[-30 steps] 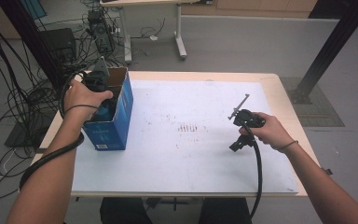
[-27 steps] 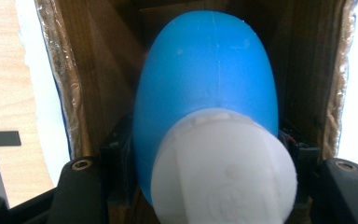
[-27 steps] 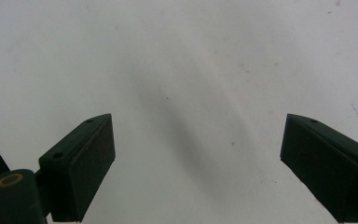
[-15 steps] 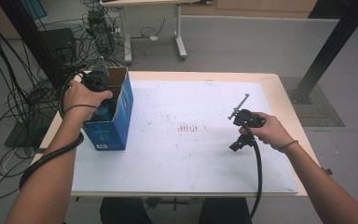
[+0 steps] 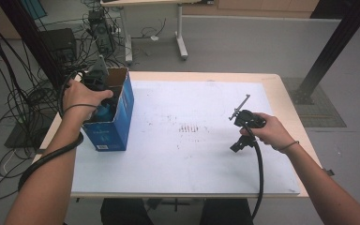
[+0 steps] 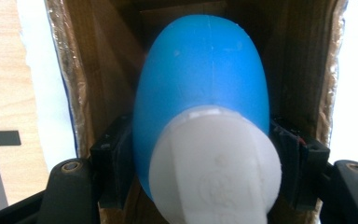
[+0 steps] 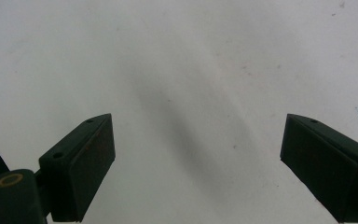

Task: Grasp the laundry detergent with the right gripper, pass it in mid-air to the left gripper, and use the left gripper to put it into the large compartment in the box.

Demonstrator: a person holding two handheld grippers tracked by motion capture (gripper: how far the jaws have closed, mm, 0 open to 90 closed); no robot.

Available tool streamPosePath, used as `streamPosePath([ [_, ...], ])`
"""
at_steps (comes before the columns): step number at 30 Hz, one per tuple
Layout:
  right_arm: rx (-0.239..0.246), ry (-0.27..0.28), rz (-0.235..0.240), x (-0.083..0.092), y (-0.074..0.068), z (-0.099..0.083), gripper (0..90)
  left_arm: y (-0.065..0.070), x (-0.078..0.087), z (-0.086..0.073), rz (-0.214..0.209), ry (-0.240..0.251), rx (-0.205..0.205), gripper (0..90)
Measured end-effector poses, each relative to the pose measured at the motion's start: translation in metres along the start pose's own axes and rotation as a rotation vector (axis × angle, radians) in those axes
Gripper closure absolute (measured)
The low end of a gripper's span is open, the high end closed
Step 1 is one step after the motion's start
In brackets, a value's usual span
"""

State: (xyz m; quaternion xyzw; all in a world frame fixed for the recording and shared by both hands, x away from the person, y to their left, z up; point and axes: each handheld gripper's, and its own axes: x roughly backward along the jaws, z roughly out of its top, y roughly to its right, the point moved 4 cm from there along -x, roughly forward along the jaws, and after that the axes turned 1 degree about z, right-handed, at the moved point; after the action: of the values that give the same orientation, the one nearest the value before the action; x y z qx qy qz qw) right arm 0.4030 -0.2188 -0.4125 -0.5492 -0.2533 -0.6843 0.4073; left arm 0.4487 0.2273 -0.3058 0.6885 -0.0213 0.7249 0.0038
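**Blue bottle inside the cardboard box**

A smooth, rounded blue plastic bottle [image 6: 200, 79] with a white ribbed cap [image 6: 214, 168] sits inside the blue cardboard box [image 5: 115, 124] at the table's [image 5: 281, 89] nine o'clock. The left gripper's [image 6: 200, 154] jaws have just been opening and flank the bottle; whether they press it cannot be told. The right gripper [image 7: 196, 163], at three o'clock, hangs wide open over the white sheet [image 7: 191, 56].

A light wooden table [image 5: 286, 101] carries the scene, its pale rim showing along the far edge and at both sides. A white sheet [image 5: 187, 154] covers nearly all of its top, lying flat and reaching close to the near edge. The sheet bears a cluster of small dark marks [image 5: 190, 127] near its middle, with fainter smudges beside them. A blue cardboard box [image 5: 112, 126] stands upright on the sheet at its left end, top open, brown on the inside. In the right gripper view the sheet [image 7: 191, 70] reads as plain white with faint specks
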Motion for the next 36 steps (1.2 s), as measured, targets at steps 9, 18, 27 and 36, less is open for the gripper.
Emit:
streamPosePath([
  [9,0.004,0.002,-0.002,0.000,0.000,0.000,10.3,-0.001,0.015,0.000,-0.017,0.024,0.008,31.5],
  [18,0.008,0.002,0.001,0.000,-0.001,0.002,10.3,0.002,0.033,0.000,-0.003,0.039,-0.001,28.2],
  [27,0.011,-0.002,-0.002,0.001,0.000,0.002,10.2,0.002,0.054,-0.001,0.012,0.063,0.008,18.9],
  [36,0.007,-0.004,-0.005,0.002,0.001,0.003,10.1,0.013,0.071,-0.006,0.019,0.059,-0.009,10.6],
])
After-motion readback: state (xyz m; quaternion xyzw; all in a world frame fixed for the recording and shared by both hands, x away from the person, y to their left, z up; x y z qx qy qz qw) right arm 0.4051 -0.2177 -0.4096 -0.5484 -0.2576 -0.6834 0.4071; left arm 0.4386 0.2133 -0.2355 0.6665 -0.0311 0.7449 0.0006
